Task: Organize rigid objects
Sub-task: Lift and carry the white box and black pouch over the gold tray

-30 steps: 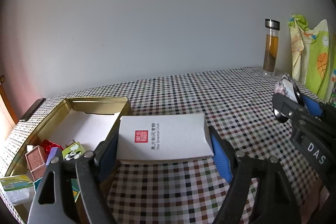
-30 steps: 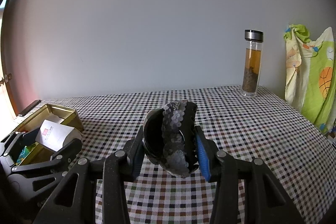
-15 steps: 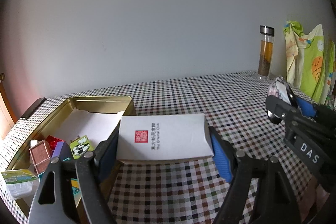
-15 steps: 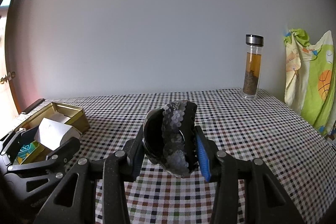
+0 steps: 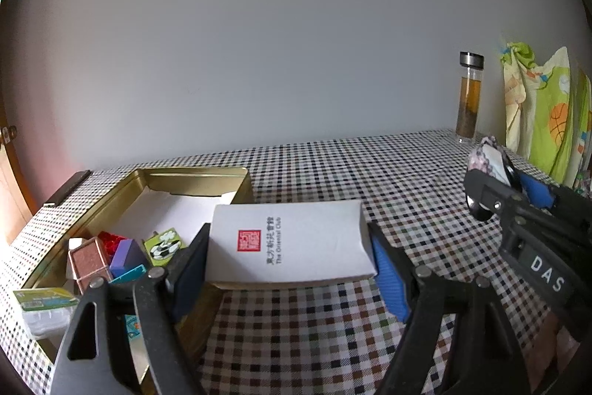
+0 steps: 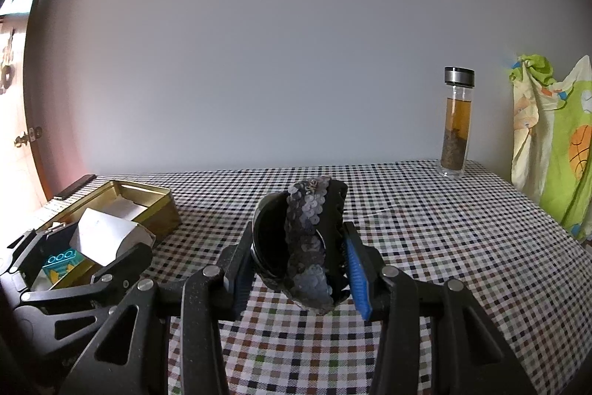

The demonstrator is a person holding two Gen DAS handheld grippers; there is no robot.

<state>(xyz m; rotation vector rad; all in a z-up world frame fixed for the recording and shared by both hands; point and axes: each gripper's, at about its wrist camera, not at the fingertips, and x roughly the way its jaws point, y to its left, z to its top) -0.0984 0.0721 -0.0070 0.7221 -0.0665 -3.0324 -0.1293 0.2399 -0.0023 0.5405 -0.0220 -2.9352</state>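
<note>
One white box [image 5: 292, 243], printed with a red seal and dark lettering, pinched flat between the jaws of the left gripper [image 5: 286, 265], held above the checked tabletop [image 5: 370, 180] at the near right edge of the tin. One sequined hair clip [image 6: 307, 243], dark with grey scale-like discs, pinched upright between the jaws of the right gripper [image 6: 298, 261], raised over the middle of the tabletop; seen also at the right margin of the left wrist view. One open gold tin [image 5: 192, 177], lined with white paper, standing on the left of the tabletop. Inside the tin, at its near end: one brown block [image 5: 88, 263], one purple block [image 5: 125, 256], one red piece [image 5: 111, 239], one green card with a panda figure [image 5: 164, 243], one teal brick with round studs [image 6: 61, 260]. One clear packet with a green label [image 5: 44, 310], resting at the tin's near left corner. One glass bottle [image 6: 456, 126] with a metal cap, holding amber liquid and dark leaves, upright at the far right of the tabletop by the wall. One green and yellow cloth [image 6: 555, 143] with a basketball print, hanging beyond the tabletop's right edge. One dark flat bar [image 5: 66, 187] at the far left corner; nature not discernible.
</note>
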